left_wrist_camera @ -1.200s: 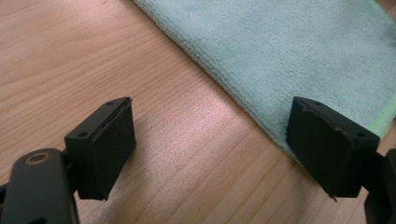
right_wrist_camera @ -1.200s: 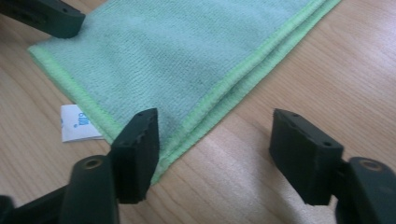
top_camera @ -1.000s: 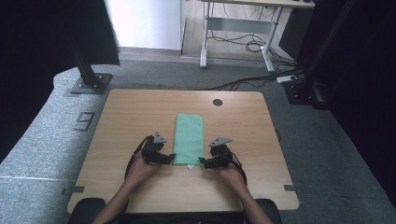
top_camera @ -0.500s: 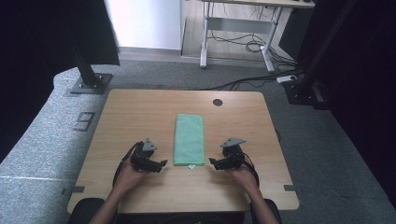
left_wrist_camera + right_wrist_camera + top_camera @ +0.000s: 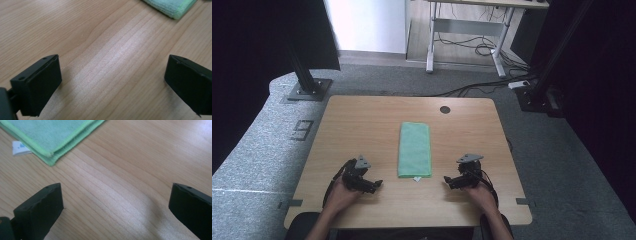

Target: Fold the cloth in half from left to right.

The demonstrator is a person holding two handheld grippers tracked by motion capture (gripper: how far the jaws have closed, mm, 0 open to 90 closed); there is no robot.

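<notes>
Lying folded on the table [image 5: 362, 125] between the two grippers, apart from both, the green cloth [image 5: 415, 148] shows a small white tag [image 5: 20, 147] with an unreadable blue mark, while the left gripper [image 5: 373, 184] and right gripper [image 5: 450, 181] have just been opening, jaws wide, nothing between them.

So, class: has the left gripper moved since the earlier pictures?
Yes. In the high view the left gripper has drawn outward to the left, away from the folded green cloth, which has stayed put; its jaws have just been opening, with nothing between them.
</notes>
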